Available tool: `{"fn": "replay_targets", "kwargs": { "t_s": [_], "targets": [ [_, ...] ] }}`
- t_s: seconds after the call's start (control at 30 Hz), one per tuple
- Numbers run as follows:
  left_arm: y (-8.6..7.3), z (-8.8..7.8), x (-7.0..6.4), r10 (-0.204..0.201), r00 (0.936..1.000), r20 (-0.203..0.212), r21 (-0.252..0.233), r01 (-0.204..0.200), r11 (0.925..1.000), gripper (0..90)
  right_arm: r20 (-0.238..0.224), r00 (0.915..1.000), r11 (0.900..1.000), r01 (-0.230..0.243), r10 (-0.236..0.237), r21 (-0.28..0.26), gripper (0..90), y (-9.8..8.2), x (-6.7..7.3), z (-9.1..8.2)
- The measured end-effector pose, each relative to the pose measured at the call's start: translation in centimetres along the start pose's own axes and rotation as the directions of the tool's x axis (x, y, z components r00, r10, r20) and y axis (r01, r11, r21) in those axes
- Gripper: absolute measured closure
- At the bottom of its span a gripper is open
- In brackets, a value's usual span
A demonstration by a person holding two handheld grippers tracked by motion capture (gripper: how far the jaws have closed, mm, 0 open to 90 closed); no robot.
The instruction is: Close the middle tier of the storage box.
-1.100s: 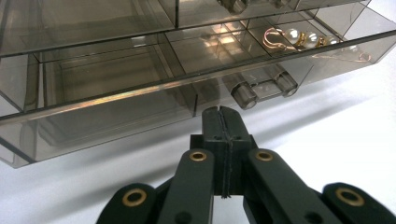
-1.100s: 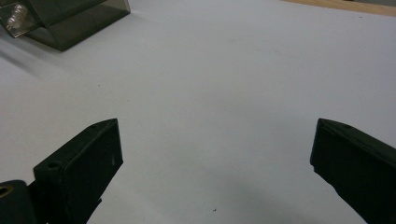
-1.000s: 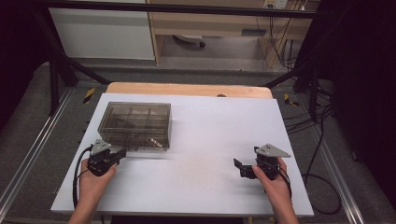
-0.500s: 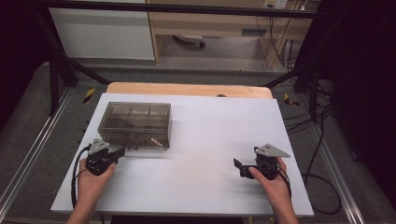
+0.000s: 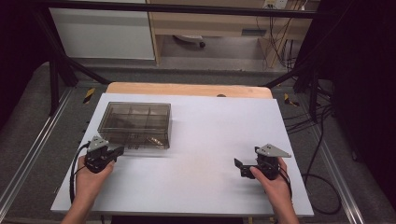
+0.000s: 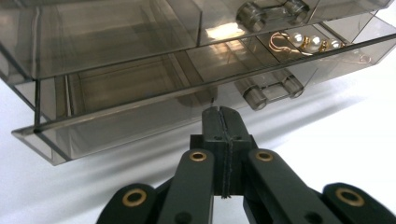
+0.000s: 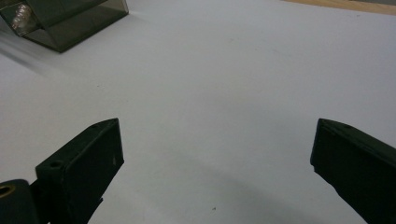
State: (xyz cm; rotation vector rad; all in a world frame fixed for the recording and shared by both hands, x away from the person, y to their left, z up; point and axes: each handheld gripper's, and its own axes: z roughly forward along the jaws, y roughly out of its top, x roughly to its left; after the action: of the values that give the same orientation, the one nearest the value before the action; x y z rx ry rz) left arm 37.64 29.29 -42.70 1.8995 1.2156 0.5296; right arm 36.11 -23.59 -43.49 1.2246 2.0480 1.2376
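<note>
Left gripper [image 6: 223, 122] closed, tips at the box [image 5: 135, 123] front edge (likely to nudge it); right gripper [image 7: 217, 154] open, idle.

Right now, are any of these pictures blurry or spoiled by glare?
Left gripper view: a bright glare patch on the smoky clear box, while the pearl earrings stay fairly sharp. Right gripper view: the near black jaws look soft and the box corner is smeared. High view: dim surroundings, evenly lit white table.

White-topped table [image 5: 215, 126] with a wooden far edge carries a smoke-tinted compartment box [image 5: 135, 123] near its left side
</note>
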Motion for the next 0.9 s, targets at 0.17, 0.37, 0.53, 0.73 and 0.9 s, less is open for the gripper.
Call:
{"fn": "replay_targets", "kwargs": {
  "t_s": [0.17,0.37,0.53,0.73,0.9],
  "targets": [
    [0.83,0.05,-0.3,0.019,0.9998,0.007,-0.002,-0.019,0.9998,90.0,0.007,1.0,1.0,-0.001,0.001,-0.006,3.0,0.01,0.03,-0.1],
    [0.8,0.45,0.01,0.022,0.9997,0.004,0.006,-0.022,0.9997,90.0,0.003,1.0,1.0,-0.007,0.007,-0.005,2.9,0.0,-0.11,-0.12],
    [0.78,0.59,0.03,0.017,0.9998,0.007,-0.002,-0.017,0.9999,90.0,0.0,0.9999,1.0,-0.01,0.01,-0.002,2.8,0.02,-0.1,-0.05],
    [0.86,0.78,-0.16,0.02,0.9998,0.008,-0.002,-0.02,0.9998,90.0,-0.001,0.9999,1.0,-0.011,0.011,-0.004,2.4,0.01,-0.1,-0.07],
    [0.92,0.83,-0.18,0.02,0.9997,0.009,-0.004,-0.02,0.9998,90.0,0.0,1.0,1.0,-0.008,0.008,-0.001,2.4,-0.02,-0.14,-0.02]
  ]
}}
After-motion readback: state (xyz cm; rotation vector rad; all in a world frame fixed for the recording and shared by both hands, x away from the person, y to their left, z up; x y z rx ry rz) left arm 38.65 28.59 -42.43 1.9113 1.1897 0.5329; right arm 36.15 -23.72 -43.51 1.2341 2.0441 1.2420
